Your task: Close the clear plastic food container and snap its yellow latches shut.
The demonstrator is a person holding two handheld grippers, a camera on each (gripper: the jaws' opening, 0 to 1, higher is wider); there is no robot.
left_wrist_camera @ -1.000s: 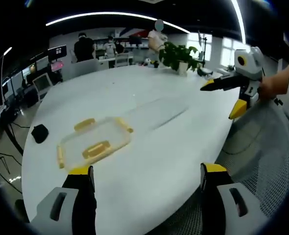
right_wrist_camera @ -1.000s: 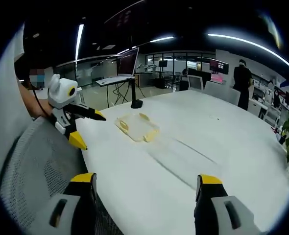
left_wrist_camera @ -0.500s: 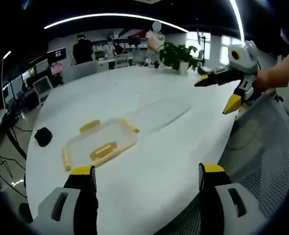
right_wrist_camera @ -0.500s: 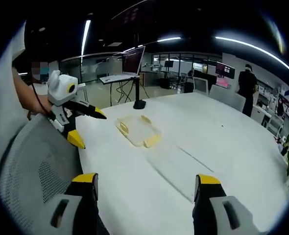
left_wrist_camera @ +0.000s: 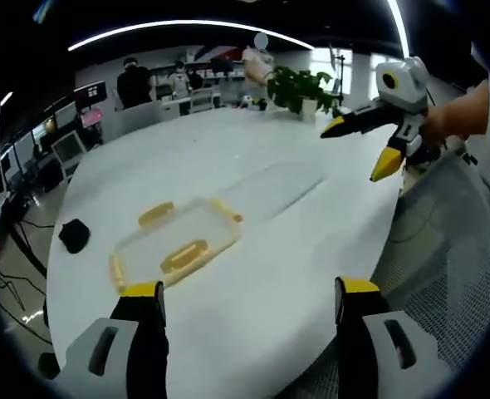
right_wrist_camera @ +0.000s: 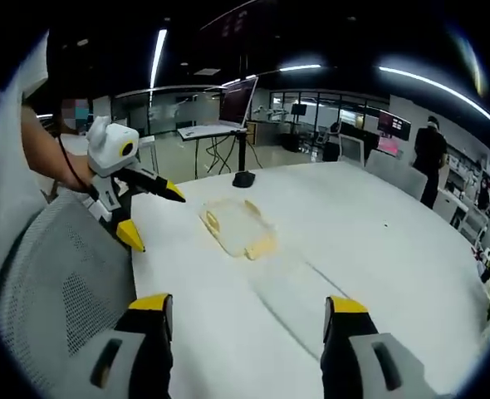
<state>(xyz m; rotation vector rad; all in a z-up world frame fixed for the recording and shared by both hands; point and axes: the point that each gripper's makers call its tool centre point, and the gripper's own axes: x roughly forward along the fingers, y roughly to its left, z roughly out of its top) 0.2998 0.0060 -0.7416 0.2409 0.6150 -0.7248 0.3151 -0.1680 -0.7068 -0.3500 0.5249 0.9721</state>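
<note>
Right at the approach stage here, nothing touched yet. My left hand-held gripper (left_wrist_camera: 243, 301) has its jaws spread wide, holding nothing, and the food container (left_wrist_camera: 175, 245) sits on the white counter (left_wrist_camera: 253, 208) just ahead of it, a bit toward the left jaw. My right hand-held gripper (right_wrist_camera: 245, 316) is gaping and empty too, with the container (right_wrist_camera: 237, 227) well ahead of it. The yellow latches (left_wrist_camera: 183, 255) look flipped outward; whether the lid is seated I can't tell. Next up, I reckon: bring both in, steady the box, press a latch down.
</note>
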